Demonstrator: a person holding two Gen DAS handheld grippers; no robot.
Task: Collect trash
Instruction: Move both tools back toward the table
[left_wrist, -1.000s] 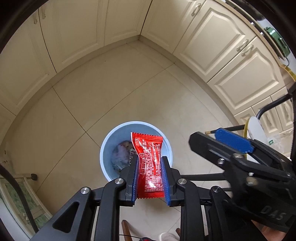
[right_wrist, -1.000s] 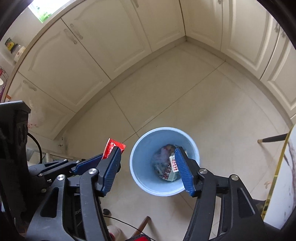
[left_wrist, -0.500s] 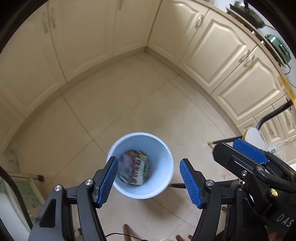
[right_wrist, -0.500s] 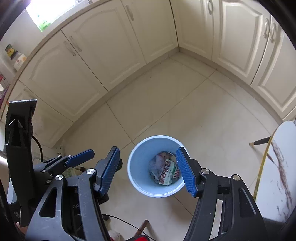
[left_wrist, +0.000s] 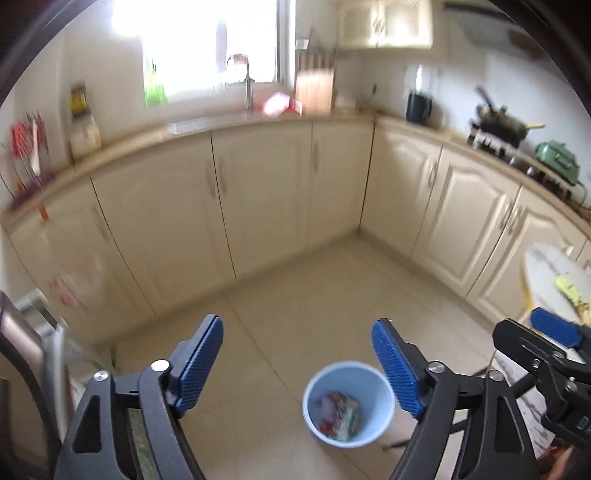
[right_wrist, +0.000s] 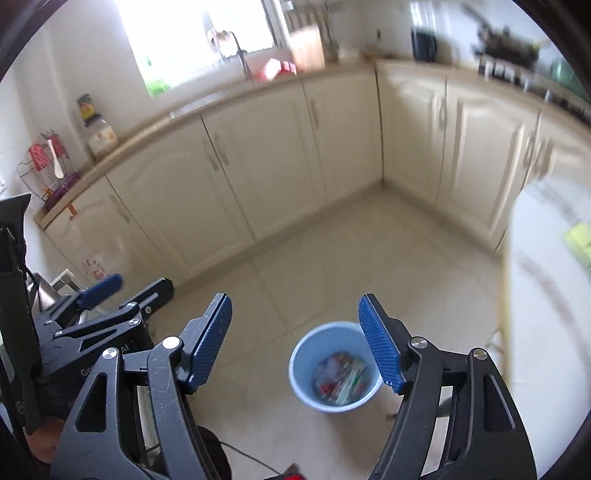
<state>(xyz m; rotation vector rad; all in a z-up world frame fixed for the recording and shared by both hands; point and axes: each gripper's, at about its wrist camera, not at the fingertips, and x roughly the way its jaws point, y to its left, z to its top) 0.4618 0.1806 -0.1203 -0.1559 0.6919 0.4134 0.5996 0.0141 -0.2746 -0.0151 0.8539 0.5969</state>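
Observation:
A light blue bin (left_wrist: 349, 402) (right_wrist: 334, 373) stands on the tiled kitchen floor, holding several wrappers (left_wrist: 338, 415) (right_wrist: 341, 376), one of them red. My left gripper (left_wrist: 297, 365) hangs high above the floor with its blue-padded jaws opening and nothing between them; the bin lies low by its right finger. My right gripper (right_wrist: 295, 341) is also raised, jaws opening and empty, with the bin beneath its right finger. In the left wrist view the right gripper's blue pad (left_wrist: 554, 330) shows at the right edge. In the right wrist view the left gripper's pad (right_wrist: 101, 291) shows at the left.
Cream cabinets (left_wrist: 266, 199) (right_wrist: 258, 166) line the floor in an L with a countertop, sink tap (left_wrist: 248, 86) and window above. A stove with a pan (left_wrist: 502, 127) stands on the right. A white round table (left_wrist: 554, 273) (right_wrist: 546, 295) with a yellow-green item sits at the right.
The left gripper let go of the red wrapper, which dropped into the bin, and its jaws spread wide. Both grippers rose and tilted up, so the counter and window came into view.

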